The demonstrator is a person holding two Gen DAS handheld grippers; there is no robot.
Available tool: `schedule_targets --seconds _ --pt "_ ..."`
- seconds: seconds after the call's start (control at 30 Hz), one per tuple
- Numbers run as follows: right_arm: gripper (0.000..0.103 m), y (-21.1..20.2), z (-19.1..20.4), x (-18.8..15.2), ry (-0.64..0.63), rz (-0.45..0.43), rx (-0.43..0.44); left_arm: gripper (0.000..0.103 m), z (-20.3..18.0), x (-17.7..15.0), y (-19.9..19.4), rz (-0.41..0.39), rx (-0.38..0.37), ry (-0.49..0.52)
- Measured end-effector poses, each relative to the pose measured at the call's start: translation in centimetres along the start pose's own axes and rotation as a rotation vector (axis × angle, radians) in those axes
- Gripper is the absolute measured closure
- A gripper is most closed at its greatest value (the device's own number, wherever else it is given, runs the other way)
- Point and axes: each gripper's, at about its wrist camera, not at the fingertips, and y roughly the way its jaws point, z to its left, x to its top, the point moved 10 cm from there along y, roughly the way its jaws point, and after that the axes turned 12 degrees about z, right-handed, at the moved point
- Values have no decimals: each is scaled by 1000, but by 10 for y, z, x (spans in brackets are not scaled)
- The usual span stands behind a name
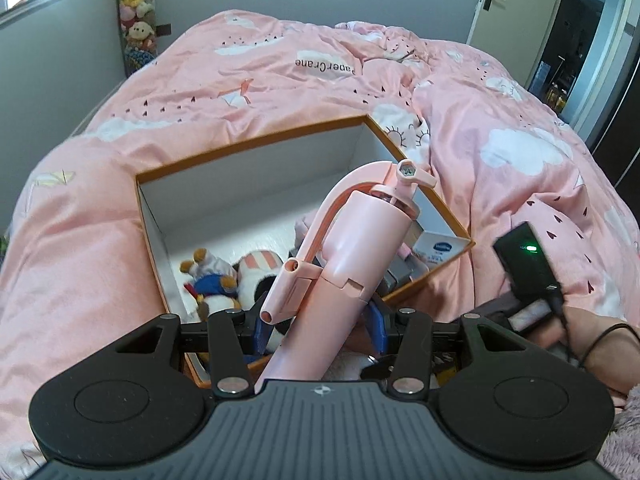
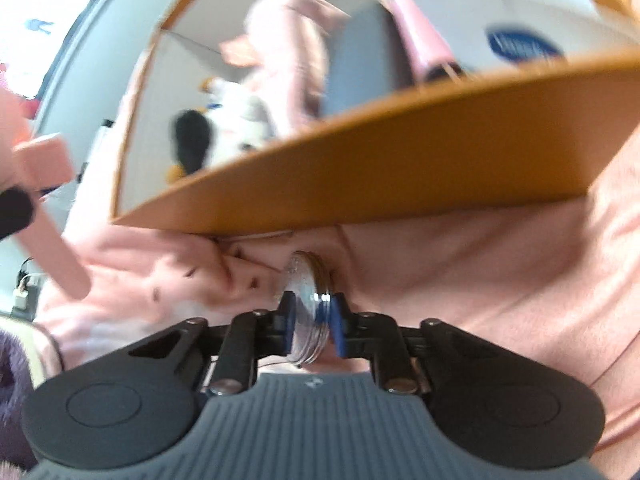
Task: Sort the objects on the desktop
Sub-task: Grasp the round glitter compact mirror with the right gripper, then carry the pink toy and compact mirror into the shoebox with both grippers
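Note:
My left gripper (image 1: 320, 328) is shut on a pink toy shaped like a fire extinguisher (image 1: 360, 240), with its blue pads on the lower body. The toy is tilted over the near part of an orange box (image 1: 248, 144) with white inner walls. Plush toys (image 1: 212, 280), a grey item (image 1: 400, 276) and a white carton with a blue logo (image 1: 440, 248) lie in the box. In the right wrist view my right gripper (image 2: 314, 322) is shut on a small round silver and clear disc (image 2: 310, 300), low on the pink duvet just outside the box wall (image 2: 400, 160).
The box sits on a bed under a rumpled pink duvet (image 1: 500, 120). A black unit with a green light (image 1: 524, 264) and a person's hand (image 1: 592, 332) are to the right of the box. Stuffed toys (image 1: 136, 8) hang in the far corner, and a door (image 1: 512, 12) stands at the back right.

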Motion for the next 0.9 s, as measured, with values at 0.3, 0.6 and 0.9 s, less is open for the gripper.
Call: schedule_targets --seconds 0.3,0.6,0.9 --pt "90 -54 44 -9 -197 -90 -35 49 7 35 -5 -24 57 45" --pt "90 -153 64 11 -286 -315 -18 49 -16 66 24 2 246 363" --pt "90 -191 46 58 -260 -503 -202 49 -16 80 85 66 392 635"
